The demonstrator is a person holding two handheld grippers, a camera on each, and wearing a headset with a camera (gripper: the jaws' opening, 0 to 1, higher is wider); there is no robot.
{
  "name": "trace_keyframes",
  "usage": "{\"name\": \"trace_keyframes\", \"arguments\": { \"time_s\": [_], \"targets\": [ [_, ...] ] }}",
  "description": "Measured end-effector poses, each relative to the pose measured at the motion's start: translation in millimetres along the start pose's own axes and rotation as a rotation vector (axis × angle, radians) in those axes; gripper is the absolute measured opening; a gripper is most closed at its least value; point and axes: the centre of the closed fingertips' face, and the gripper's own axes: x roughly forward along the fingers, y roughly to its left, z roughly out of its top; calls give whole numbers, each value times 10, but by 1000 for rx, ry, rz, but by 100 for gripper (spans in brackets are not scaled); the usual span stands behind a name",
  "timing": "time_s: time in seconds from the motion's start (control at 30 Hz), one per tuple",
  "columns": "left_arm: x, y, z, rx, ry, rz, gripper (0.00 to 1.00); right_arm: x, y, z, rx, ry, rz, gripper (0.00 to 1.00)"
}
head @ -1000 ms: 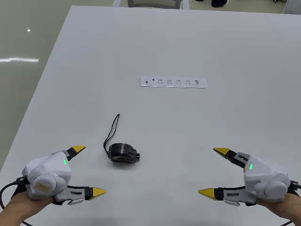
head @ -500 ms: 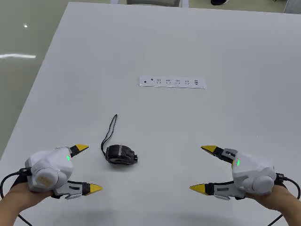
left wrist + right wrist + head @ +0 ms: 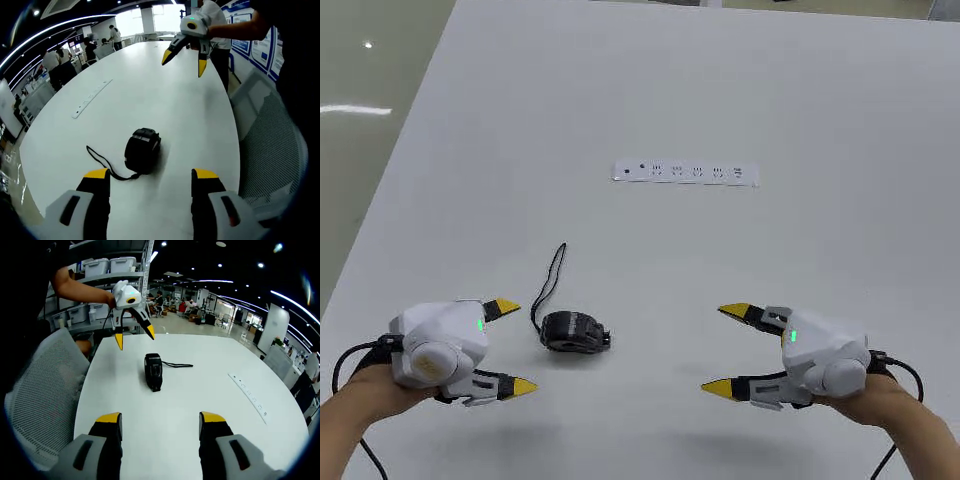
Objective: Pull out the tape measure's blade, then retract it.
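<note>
White workbench [image 3: 720, 90]: tape measure [image 3: 573, 331] lying just beside left gripper [image 3: 516, 345], blade unpulled. Left and right gripper [image 3: 724, 350] jaws apart, empty, drawn in toward it since a second ago. Approach stage; grasp pending.

My head view looked down on the table [image 3: 770, 100]; my 2 gripper views faced each other, sharing the tape measure [image 3: 574, 331].

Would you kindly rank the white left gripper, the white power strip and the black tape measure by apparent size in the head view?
1. White left gripper, though nearest the camera, so unsure.
2. White power strip, long but thin.
3. Black tape measure, clearly smallest.
</note>
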Motion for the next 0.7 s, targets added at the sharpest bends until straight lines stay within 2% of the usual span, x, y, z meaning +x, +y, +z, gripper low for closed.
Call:
{"name": "trace_keyframes", "arguments": {
  "time_s": [0.3, 0.5, 0.7],
  "targets": [
    [160, 55, -20, 43, 21, -33, 60, 231, -8, 39, -19, -5, 33, 58],
    [248, 91, -29, 67, 32, -55, 57, 403, -18, 39, -56, 1, 57, 54],
    [341, 145, -68, 102, 52, -73, 53, 573, -35, 66, -56, -2, 81, 51]
  ]
}}
